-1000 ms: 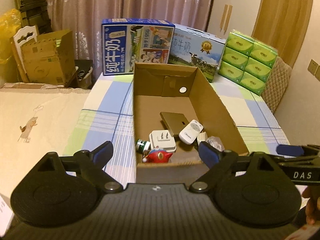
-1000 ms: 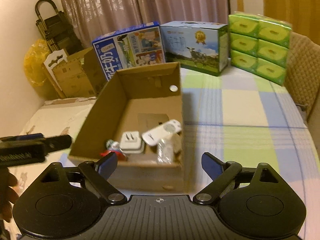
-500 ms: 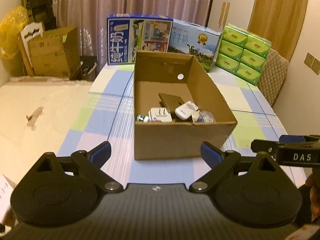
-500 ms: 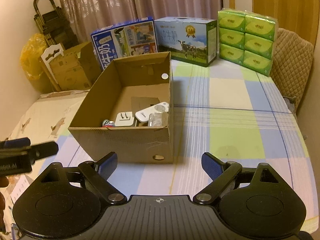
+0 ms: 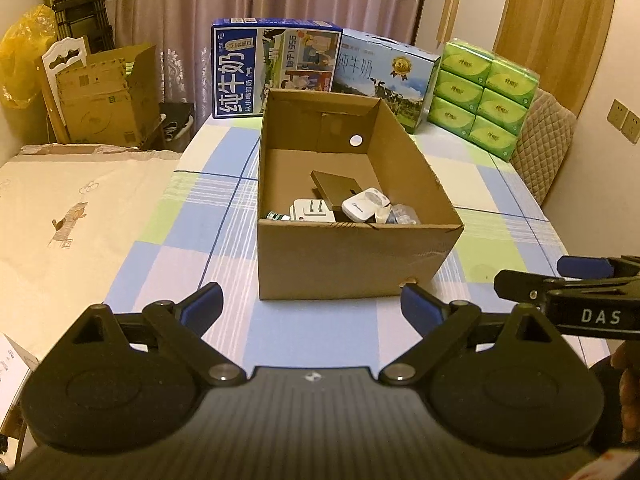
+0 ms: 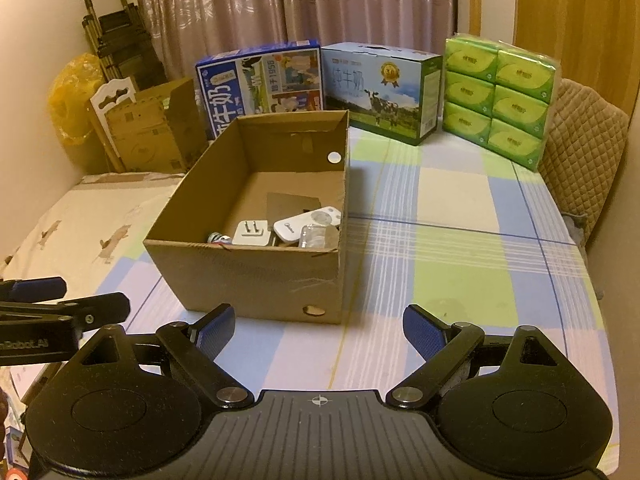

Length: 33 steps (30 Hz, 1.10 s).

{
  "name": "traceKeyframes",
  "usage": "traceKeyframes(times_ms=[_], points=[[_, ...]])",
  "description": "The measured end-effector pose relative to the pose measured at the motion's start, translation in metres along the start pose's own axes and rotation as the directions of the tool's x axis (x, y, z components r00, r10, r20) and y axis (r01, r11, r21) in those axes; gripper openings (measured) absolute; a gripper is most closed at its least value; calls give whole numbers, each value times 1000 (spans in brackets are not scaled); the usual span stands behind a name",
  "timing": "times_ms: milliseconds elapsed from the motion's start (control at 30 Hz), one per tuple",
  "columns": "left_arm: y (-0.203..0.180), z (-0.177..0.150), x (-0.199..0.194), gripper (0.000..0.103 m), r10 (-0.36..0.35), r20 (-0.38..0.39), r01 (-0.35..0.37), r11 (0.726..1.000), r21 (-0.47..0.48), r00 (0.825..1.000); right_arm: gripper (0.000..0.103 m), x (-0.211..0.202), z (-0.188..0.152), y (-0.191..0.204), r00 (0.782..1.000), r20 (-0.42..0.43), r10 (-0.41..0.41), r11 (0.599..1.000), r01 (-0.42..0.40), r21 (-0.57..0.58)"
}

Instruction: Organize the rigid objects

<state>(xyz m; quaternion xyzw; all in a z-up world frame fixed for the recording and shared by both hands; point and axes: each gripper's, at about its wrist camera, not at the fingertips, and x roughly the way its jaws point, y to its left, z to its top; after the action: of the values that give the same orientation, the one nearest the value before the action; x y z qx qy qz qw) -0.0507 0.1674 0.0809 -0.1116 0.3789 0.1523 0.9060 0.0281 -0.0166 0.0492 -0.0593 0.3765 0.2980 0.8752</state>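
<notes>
An open cardboard box [image 5: 352, 264] [image 6: 256, 276] stands on the checked tablecloth. Inside lie a white plug adapter [image 5: 311, 211] [image 6: 251, 233], a white remote-like device [image 5: 365, 204] [image 6: 306, 224], a dark flat card [image 5: 338, 189], a clear plastic piece [image 6: 318, 236] and a small green-capped item [image 5: 274, 215]. My left gripper [image 5: 312, 304] is open and empty, in front of the box's near wall. My right gripper [image 6: 320, 326] is open and empty, near the box's front right corner. Each gripper shows at the edge of the other's view.
Two milk cartons [image 5: 276, 66] [image 6: 380, 88] and a pack of green tissues [image 5: 484, 96] [image 6: 500, 96] stand along the table's far edge. A quilted chair [image 6: 580, 160] is at the right. A cream bed [image 5: 60, 216] and more cardboard [image 5: 104, 96] lie left.
Both grippers have drawn back from the box and away from it; the box now looks smaller and farther. Both stay open and empty.
</notes>
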Motion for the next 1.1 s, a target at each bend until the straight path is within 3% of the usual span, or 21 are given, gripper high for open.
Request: traceKeyframes(times_ms=[1100], points=[[-6, -2, 7, 94, 16, -3, -16, 1000, 14, 1000, 88, -1, -3, -4, 1000, 5, 1, 1000, -1, 5]])
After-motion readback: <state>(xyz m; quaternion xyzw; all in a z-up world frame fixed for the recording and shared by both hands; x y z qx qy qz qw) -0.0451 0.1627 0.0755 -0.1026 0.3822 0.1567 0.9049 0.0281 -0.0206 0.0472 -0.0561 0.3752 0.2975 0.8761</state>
